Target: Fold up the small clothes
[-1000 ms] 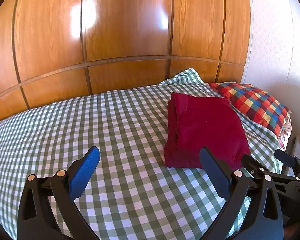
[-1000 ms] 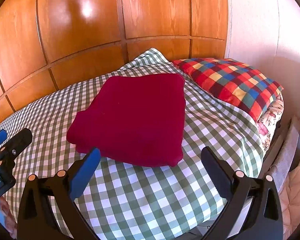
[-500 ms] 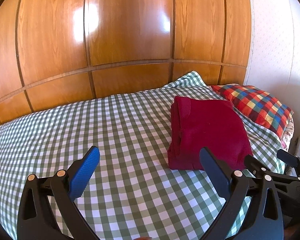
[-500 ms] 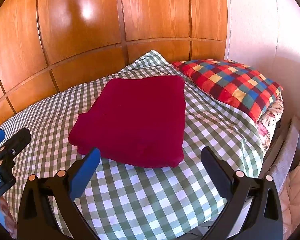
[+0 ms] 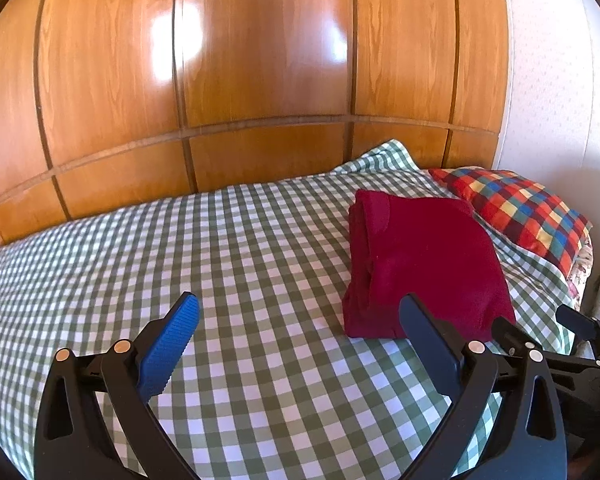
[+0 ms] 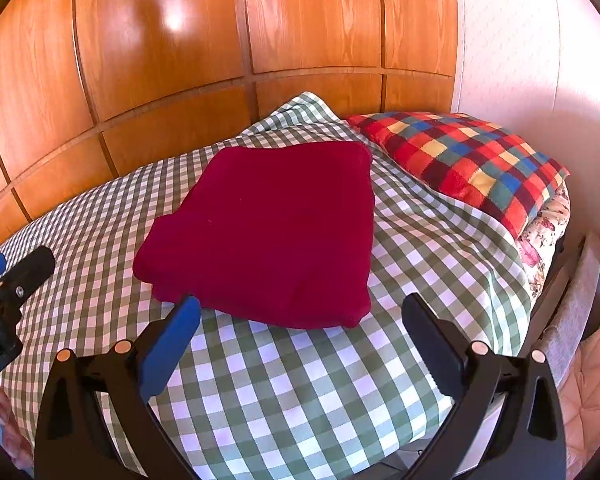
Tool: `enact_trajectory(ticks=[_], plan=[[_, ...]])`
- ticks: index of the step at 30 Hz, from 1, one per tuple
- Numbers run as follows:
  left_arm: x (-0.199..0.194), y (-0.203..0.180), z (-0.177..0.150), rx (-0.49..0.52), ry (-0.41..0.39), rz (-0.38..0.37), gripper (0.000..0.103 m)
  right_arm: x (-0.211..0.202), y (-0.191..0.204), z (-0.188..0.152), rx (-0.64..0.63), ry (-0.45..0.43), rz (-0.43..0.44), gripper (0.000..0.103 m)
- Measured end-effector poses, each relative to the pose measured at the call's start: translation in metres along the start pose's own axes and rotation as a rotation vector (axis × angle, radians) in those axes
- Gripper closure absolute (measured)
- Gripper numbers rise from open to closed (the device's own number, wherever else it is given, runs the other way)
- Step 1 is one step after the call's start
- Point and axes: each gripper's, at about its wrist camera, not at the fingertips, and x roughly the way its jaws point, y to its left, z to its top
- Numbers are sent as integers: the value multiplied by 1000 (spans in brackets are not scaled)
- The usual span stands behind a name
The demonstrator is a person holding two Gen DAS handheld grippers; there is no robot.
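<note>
So starting from the left, we're holding the left gripper (image 5: 300, 324) low over the green-and-white checked bedspread (image 5: 228, 248), and its fingers are spread wide with nothing between them, just bare checks showing in the gap. We're guessing it's hanging off to the side because there's nothing for it to grab there; the red garment (image 5: 420, 264) is sitting further right, close to the far right corner of the bed. Moving on to that, it's lying flat as a thick, tidy rectangle with stacked layers showing along its left edge, so to us it's looking pretty much folded already. From the right wrist view the red garment (image 6: 268, 228) is sitting square in front of us, and we're pointing the right gripper (image 6: 300, 324) straight at its near edge, fingers spread apart and empty, the blue pad tip just overlapping the cloth's front corner in the picture, though we can't tell if it's actually touching. Keeping both sets of fingers apart makes sense if we're either done or about to nudge the stack. Just right of the garment, the multicoloured checked cushion (image 6: 468, 160) is lying near it but not touching, and behind everything the wooden panelling (image 6: 220, 40) is catching window glare.
</note>
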Motion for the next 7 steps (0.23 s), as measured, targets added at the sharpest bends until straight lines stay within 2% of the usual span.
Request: enact_trajectory(ticks=[7], plan=[[16,7,-8,-20,66,-4,4,5,-29,13,68,-9,-24,3]])
